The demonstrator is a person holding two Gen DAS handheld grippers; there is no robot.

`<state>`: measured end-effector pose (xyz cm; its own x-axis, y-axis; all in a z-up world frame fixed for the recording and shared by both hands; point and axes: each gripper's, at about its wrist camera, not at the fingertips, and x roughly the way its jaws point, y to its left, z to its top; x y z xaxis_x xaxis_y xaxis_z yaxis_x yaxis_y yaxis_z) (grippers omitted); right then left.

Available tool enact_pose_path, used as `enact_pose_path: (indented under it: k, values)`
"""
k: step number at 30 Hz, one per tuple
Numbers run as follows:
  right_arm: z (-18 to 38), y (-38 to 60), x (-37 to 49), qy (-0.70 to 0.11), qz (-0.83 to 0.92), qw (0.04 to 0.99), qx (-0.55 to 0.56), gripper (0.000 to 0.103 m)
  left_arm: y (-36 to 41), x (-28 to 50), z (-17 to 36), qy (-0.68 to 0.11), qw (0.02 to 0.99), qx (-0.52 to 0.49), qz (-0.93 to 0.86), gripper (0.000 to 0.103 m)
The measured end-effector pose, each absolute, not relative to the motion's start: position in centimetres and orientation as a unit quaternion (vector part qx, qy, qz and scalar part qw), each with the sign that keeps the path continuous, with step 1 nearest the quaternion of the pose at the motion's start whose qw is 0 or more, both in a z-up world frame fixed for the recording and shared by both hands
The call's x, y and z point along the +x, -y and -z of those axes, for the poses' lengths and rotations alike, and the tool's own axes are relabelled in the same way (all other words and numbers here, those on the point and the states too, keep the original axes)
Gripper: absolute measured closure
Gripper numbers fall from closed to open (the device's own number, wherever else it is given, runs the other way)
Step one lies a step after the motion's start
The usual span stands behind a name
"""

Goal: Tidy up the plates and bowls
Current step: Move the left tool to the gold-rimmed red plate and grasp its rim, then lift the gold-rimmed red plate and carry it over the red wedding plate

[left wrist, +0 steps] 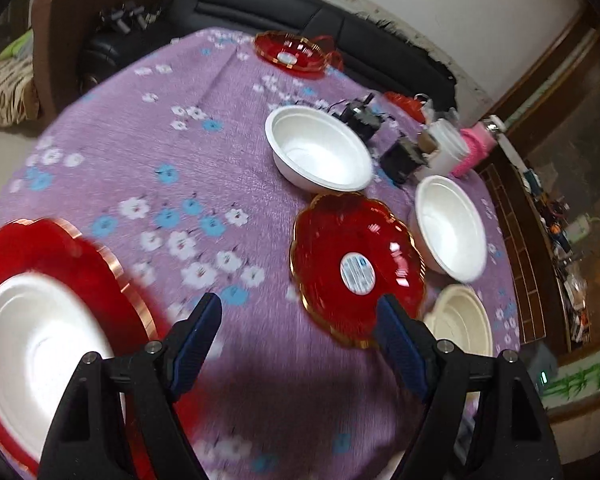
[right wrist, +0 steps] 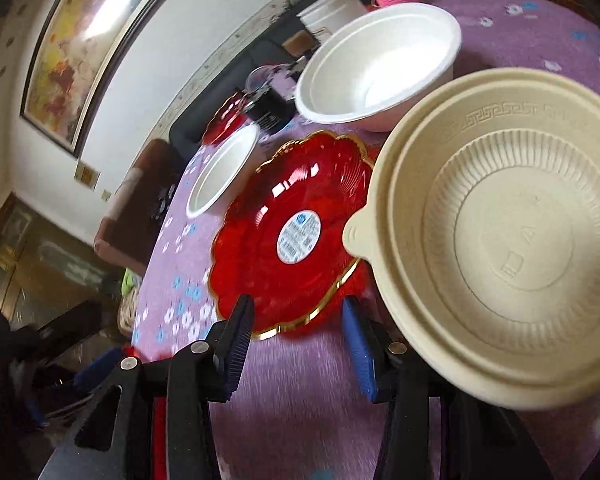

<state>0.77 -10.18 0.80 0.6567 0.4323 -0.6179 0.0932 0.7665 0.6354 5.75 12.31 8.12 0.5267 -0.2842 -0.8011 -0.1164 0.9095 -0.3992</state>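
Ahead of the hand-held gripper in the left view, the counter's purple flowered cloth (left wrist: 204, 152) spreads out, and at its far edge a black sofa (left wrist: 260, 4) runs along the wall with a brown chair (left wrist: 60, 40) to the far left. Far right on the cloth, a pink-wrapped bottle (left wrist: 474, 148), a white container (left wrist: 446, 148) and small dark gadgets (left wrist: 398, 158) stand close together. In the right view, a framed painting (right wrist: 96, 40) hangs on the white wall, upper left.
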Motion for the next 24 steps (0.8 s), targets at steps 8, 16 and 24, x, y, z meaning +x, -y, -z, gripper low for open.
enact_pose_path:
  k: [8,16,24]
  values:
    - [-0.1,10.6,1.7,-0.393,-0.096,0.85,0.338,0.053,-10.8,10.7,-4.0,-0.52,0.837,-0.171,0.012,0.024]
    - [0.3,10.3,1.5,-0.421,-0.122,0.834,0.334,0.082,-10.6,11.5,-2.4,-0.532,0.828,-0.178,0.012,0.024]
    - [-0.3,8.8,-0.5,-0.435,-0.156,0.831,0.311,0.08,-10.0,11.8,-2.4,-0.533,0.832,-0.152,0.016,0.024]
